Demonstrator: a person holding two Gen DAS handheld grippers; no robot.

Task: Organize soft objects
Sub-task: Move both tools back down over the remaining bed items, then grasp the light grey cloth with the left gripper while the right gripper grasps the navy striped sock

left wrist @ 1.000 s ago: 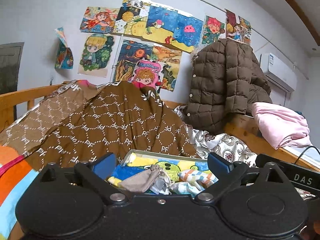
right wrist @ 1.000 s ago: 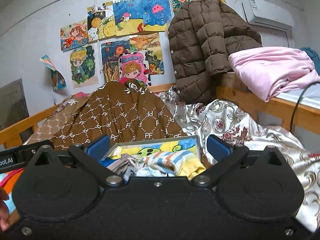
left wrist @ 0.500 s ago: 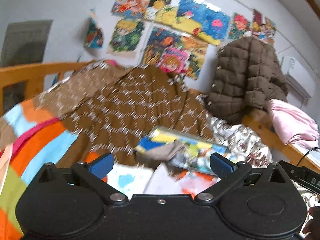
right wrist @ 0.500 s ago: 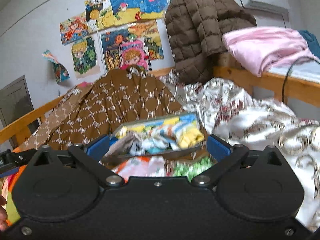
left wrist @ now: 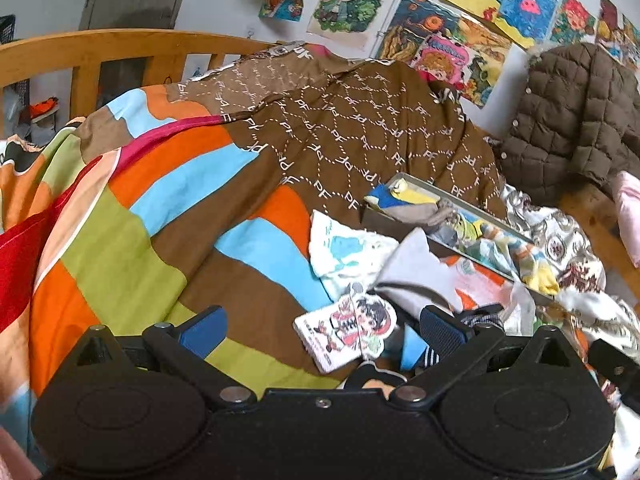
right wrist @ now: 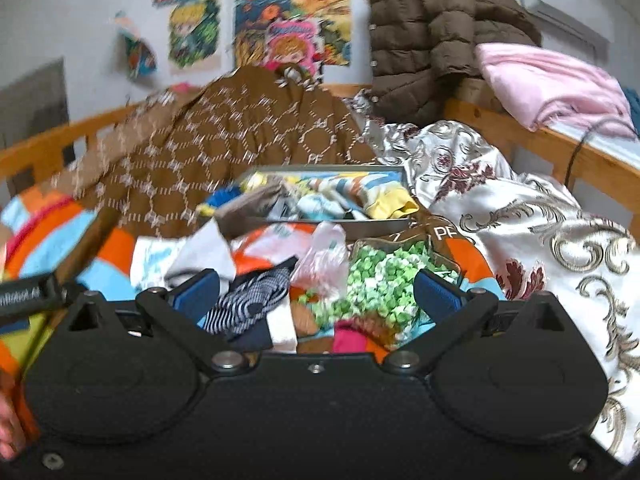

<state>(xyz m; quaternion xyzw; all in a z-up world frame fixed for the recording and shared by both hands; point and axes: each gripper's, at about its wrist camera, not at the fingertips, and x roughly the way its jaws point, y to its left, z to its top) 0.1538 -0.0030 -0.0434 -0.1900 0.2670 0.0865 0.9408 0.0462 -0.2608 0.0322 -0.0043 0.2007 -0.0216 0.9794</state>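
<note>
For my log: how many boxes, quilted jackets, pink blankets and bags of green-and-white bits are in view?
Box: 1
Brown quilted jacket: 1
Pink blanket: 1
Bag of green-and-white bits: 1
Total: 4

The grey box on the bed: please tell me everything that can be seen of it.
The grey box is shallow, rectangular and open-topped, with thin grey walls that look like card or metal. It lies on the brown patterned quilt, tilted slightly. It is crammed with soft items: striped and yellow socks, a taupe pouch, blue fabric. Loose clothes lie against its near wall. Neither gripper touches it.
</note>
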